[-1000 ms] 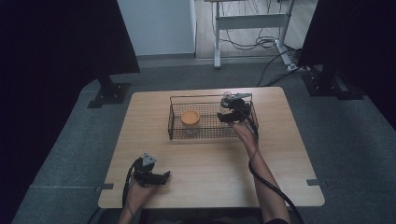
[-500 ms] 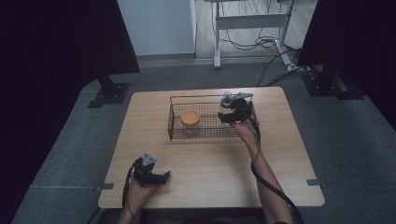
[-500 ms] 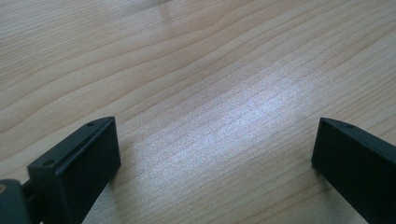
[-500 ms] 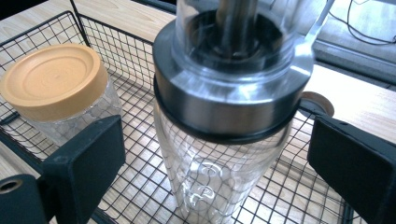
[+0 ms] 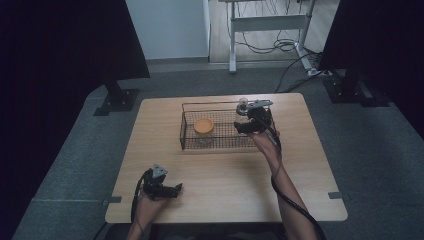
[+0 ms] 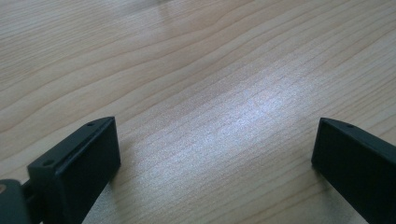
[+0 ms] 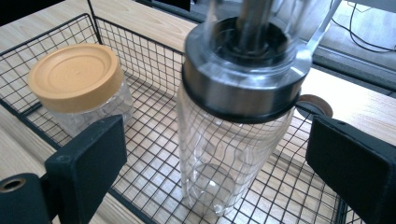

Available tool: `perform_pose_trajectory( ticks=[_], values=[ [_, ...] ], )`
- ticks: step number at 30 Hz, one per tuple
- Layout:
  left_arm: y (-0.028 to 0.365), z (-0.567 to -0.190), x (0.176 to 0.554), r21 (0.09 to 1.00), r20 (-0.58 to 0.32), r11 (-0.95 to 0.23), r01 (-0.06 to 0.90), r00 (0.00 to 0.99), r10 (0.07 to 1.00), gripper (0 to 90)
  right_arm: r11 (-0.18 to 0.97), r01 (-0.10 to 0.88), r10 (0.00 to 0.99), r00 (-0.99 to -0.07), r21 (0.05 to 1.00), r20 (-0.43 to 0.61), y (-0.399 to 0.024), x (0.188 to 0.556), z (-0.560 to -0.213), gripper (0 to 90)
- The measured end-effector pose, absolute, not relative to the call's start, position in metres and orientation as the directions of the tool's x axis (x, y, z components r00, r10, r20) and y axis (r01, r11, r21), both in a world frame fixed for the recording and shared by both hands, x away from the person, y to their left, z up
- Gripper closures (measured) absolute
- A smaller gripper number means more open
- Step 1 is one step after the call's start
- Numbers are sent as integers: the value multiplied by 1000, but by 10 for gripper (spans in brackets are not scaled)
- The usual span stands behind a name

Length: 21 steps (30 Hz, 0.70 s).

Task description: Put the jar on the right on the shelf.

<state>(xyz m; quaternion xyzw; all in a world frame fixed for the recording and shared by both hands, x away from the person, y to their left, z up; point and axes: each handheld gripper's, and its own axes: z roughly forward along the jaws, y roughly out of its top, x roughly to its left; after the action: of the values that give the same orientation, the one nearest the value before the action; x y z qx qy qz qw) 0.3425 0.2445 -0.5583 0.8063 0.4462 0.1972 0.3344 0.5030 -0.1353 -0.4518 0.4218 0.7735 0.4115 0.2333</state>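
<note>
Right gripper [image 7: 215,154] spread wide around a clear jar [image 7: 233,121] standing in the wire basket [image 5: 220,132] — no contact. Left gripper [image 5: 167,189] rests wide open on the table [image 5: 225,175].

Orange-lidded jar [image 5: 204,126] inside wire basket [image 5: 218,145]

One basket [image 5: 187,142] — two jars [image 7: 77,88]
</note>
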Motion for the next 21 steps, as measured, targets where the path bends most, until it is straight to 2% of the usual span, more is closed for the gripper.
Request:
perform_pose_trajectory(
  ticks=[21],
  values=[
    [244, -558, 343, 717, 19, -377, 587, 524, 852, 8, 327, 434, 824, -565, 840, -29, -145, 473, -453, 51]
  ],
)
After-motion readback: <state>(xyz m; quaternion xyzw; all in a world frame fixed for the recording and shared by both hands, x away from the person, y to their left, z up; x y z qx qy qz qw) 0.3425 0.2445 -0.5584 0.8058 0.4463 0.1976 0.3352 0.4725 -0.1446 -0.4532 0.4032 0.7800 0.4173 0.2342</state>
